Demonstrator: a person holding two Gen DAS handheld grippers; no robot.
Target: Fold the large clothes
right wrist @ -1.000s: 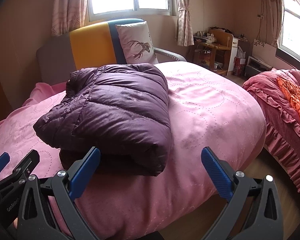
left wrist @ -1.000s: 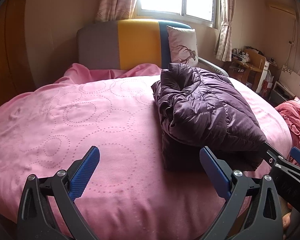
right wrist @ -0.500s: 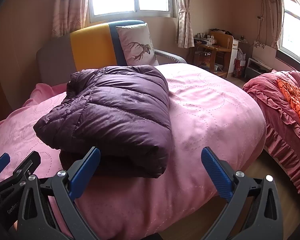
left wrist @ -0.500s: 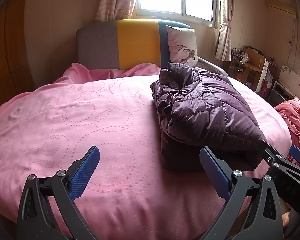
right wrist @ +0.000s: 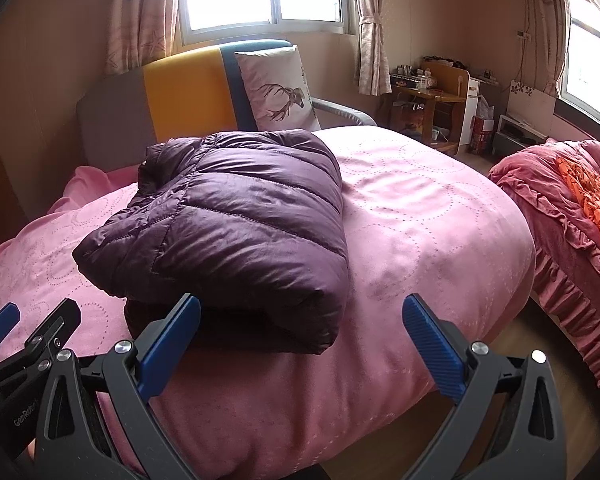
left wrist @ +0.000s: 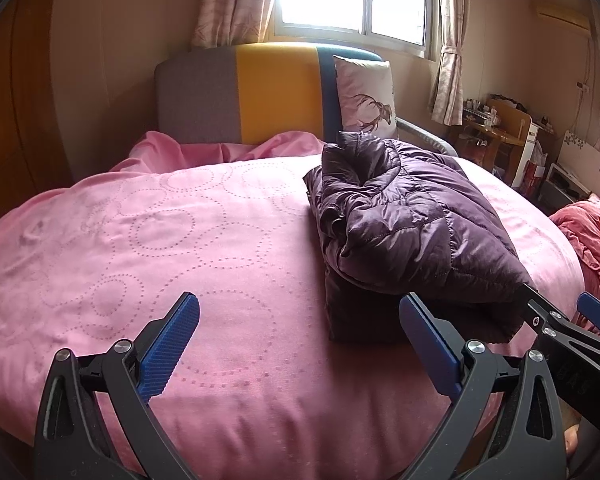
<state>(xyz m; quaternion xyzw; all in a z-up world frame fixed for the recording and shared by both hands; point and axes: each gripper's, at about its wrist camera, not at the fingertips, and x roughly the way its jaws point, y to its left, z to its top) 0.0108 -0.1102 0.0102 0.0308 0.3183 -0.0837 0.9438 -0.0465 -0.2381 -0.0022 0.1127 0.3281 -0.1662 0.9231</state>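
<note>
A dark purple puffer jacket (left wrist: pixel 412 224) lies folded in a thick bundle on the pink bed (left wrist: pixel 160 240); it also shows in the right wrist view (right wrist: pixel 240 220). My left gripper (left wrist: pixel 300 344) is open and empty, held above the bed's near edge, just left of the jacket. My right gripper (right wrist: pixel 300 340) is open and empty, in front of the jacket's near right corner. Each gripper shows at the edge of the other's view.
A grey, yellow and blue headboard (left wrist: pixel 260 96) and a deer-print pillow (right wrist: pixel 276 88) stand at the bed's far side. A second bed with red and orange bedding (right wrist: pixel 580 208) stands at the right. A wooden desk (right wrist: pixel 428 96) sits by the far wall.
Both grippers have drawn back slightly from the jacket and stay open. The jacket has not moved.
</note>
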